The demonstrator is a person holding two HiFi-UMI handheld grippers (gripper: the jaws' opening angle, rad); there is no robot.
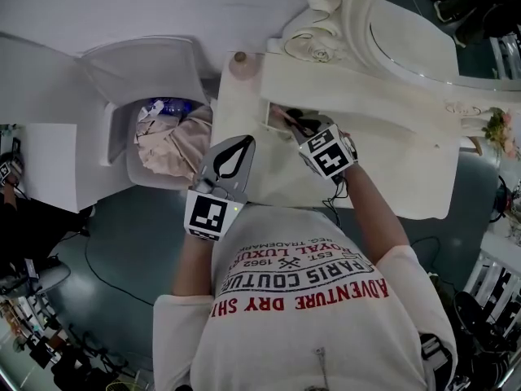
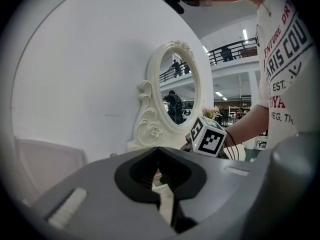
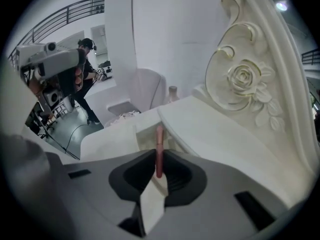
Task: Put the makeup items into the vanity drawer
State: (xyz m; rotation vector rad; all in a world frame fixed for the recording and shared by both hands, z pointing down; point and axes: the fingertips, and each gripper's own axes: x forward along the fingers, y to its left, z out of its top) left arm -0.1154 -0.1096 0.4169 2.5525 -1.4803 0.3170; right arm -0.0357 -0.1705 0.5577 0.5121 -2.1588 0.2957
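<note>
The white vanity [image 1: 383,157] has a small drawer [image 1: 275,119] standing open at its left end, with dark slender items lying inside. My right gripper [image 1: 303,130] points down into that drawer. It is shut on a thin pink makeup stick [image 3: 159,143], whose far end reaches over the drawer opening [image 3: 144,133]. My left gripper [image 1: 246,142] hovers over the vanity's left edge, just left of the drawer. Its jaws meet at the tips with nothing between them [image 2: 158,152]. The right gripper's marker cube [image 2: 209,137] shows ahead of it.
A white bin [image 1: 167,141] of crumpled cloth and wrappers stands left of the vanity. A small pink bottle [image 1: 240,59] sits on the vanity's back left corner beside the carved oval mirror [image 1: 407,39]. Flowers [image 1: 501,129] stand at the far right.
</note>
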